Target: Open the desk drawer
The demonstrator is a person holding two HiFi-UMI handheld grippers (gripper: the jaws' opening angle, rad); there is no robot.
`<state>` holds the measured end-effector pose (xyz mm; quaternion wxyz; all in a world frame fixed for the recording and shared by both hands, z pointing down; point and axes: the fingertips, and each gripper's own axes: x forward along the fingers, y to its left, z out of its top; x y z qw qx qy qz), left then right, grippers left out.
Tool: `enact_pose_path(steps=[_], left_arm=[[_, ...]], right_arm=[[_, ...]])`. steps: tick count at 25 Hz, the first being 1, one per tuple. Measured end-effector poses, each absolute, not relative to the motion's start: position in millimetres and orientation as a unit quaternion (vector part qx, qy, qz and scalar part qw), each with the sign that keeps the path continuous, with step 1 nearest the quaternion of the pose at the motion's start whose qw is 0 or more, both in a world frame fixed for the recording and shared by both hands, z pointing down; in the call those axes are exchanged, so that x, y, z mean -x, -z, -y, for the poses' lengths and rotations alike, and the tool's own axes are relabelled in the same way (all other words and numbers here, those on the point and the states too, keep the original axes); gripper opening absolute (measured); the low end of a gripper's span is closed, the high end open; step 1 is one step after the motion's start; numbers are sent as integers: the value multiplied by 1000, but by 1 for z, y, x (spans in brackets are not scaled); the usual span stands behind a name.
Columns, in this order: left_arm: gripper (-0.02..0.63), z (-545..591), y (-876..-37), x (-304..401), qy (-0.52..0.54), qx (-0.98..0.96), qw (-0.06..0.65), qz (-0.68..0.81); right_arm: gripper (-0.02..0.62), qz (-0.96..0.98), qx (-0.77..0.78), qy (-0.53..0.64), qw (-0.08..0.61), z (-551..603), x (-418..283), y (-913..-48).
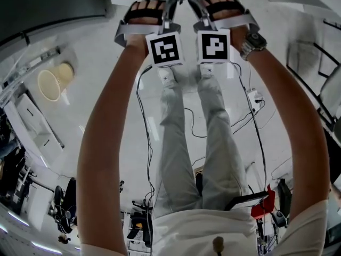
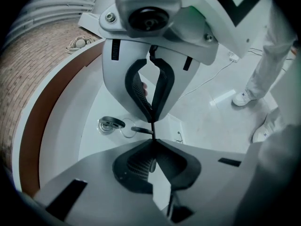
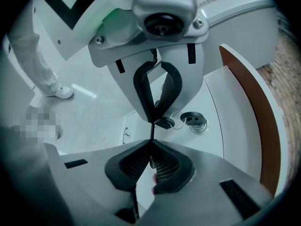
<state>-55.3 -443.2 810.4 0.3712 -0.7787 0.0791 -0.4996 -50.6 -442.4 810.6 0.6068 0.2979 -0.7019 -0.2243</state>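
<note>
Left gripper (image 2: pixel 153 142) and right gripper (image 3: pixel 151 145) nose to nose, each pinched tight on the thin dark strip (image 2: pixel 153 131) beside the drawer front (image 2: pixel 89 95), near its key (image 2: pixel 110 125). Two-sided grip, probably for a square pull.

desk drawer (image 3: pixel 223 126) — white glossy front | key (image 3: pixel 164 123) in lock (image 3: pixel 195 121)

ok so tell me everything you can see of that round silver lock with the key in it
The round silver metal lock is set in a glossy white panel, just right of the shut fingers of the right gripper, which do not touch it. A dark-headed key is pushed into it; a thin wire ring runs from the key toward a second dark piece beside the fingertips.
</note>
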Motion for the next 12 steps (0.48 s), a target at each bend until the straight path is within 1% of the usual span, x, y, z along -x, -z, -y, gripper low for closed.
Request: enact_pose_path(steps=[3, 6, 8, 9, 10, 11, 12], left_arm=[[21, 430, -812, 57, 502, 781, 365, -73], [22, 434, -809, 59, 495, 779, 375, -89], [33, 437, -806, 58, 483, 795, 354, -101], [48, 435, -804, 58, 476, 807, 335, -104], [89, 433, -803, 58, 468, 818, 316, -105], [133, 429, -802, 59, 461, 828, 301, -106], [169, 427, -802, 60, 454, 835, 291, -109]], right_arm=[[35, 704, -290, 224, 609, 428, 51, -813], [35, 703, -292, 227, 607, 426, 52, -812], [37, 702, -303, 223, 605, 428, 51, -810], [37, 703, -308, 218, 603, 429, 50, -810], [38, 705, -311, 210, 602, 429, 49, -809], [54, 710, -313, 197, 600, 427, 48, -810], [117, 717, -312, 180, 596, 425, 49, -811]])
